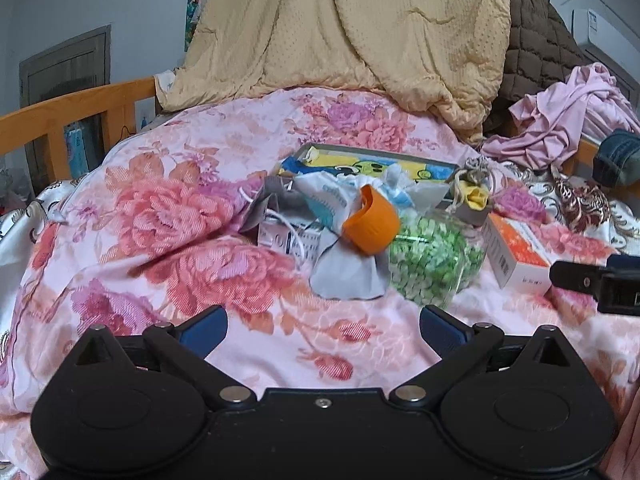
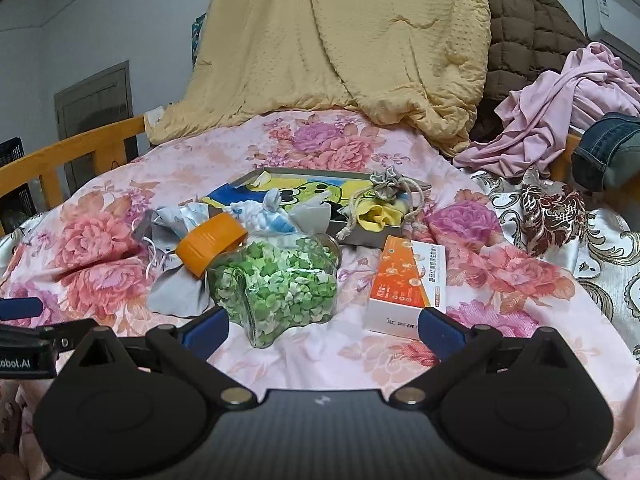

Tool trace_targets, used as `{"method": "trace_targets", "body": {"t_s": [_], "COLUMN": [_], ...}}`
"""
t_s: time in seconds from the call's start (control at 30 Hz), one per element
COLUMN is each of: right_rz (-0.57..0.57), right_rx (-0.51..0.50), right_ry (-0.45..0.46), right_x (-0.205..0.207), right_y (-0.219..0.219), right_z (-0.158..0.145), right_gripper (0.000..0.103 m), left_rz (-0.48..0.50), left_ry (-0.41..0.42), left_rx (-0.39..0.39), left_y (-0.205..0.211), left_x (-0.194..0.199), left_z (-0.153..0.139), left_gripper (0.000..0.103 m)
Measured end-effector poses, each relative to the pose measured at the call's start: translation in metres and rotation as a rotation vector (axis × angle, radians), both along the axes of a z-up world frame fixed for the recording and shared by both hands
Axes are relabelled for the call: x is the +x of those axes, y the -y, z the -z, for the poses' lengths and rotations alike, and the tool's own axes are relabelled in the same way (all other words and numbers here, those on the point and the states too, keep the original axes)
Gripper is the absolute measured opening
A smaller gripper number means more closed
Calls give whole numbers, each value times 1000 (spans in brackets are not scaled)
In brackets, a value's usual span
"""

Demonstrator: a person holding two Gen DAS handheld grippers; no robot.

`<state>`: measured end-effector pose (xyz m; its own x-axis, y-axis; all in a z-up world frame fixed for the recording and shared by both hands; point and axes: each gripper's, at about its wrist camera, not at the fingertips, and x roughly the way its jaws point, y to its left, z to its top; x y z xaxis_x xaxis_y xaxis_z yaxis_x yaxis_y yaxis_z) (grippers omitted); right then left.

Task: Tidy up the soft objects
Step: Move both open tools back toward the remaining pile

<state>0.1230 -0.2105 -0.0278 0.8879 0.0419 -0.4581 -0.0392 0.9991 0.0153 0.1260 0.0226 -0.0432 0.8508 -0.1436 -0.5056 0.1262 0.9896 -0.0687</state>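
A heap of small items lies on a floral quilt [image 1: 200,208]: a grey cloth [image 1: 344,276] [image 2: 176,292], a blue-white soft bundle [image 1: 332,200] [image 2: 264,212], a clear jar of green paper stars [image 1: 432,256] [image 2: 280,284] with an orange lid [image 1: 372,224] [image 2: 212,244], and a grey tray [image 2: 360,236] holding a cartoon cloth [image 1: 372,168] [image 2: 288,192], a yellow cloth [image 2: 380,216] and a drawstring pouch [image 2: 388,188]. My left gripper [image 1: 322,326] hangs open, short of the grey cloth. My right gripper [image 2: 324,330] is open, with the jar just beyond its fingers.
An orange-white carton [image 2: 408,284] [image 1: 520,256] lies right of the jar. A yellow blanket [image 2: 340,40] and brown quilt [image 2: 524,32] are piled at the back, pink clothes [image 2: 560,108] and jeans [image 2: 608,152] to the right. A wooden bed rail [image 1: 72,112] runs along the left.
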Motion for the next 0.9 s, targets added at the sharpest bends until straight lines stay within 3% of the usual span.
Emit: {"method": "trace_targets", "body": {"t_s": [0.9], "right_rz": [-132], "right_rx": [-21], "right_ry": [-42], "right_x": [37], "right_y": [-25], "right_z": [16], "right_gripper": [103], "left_rz": [-53], "left_ry": [-41], "left_rx": [-20], "left_y": [-26], "left_x": [34], "left_z": [27], "left_gripper": [102]}}
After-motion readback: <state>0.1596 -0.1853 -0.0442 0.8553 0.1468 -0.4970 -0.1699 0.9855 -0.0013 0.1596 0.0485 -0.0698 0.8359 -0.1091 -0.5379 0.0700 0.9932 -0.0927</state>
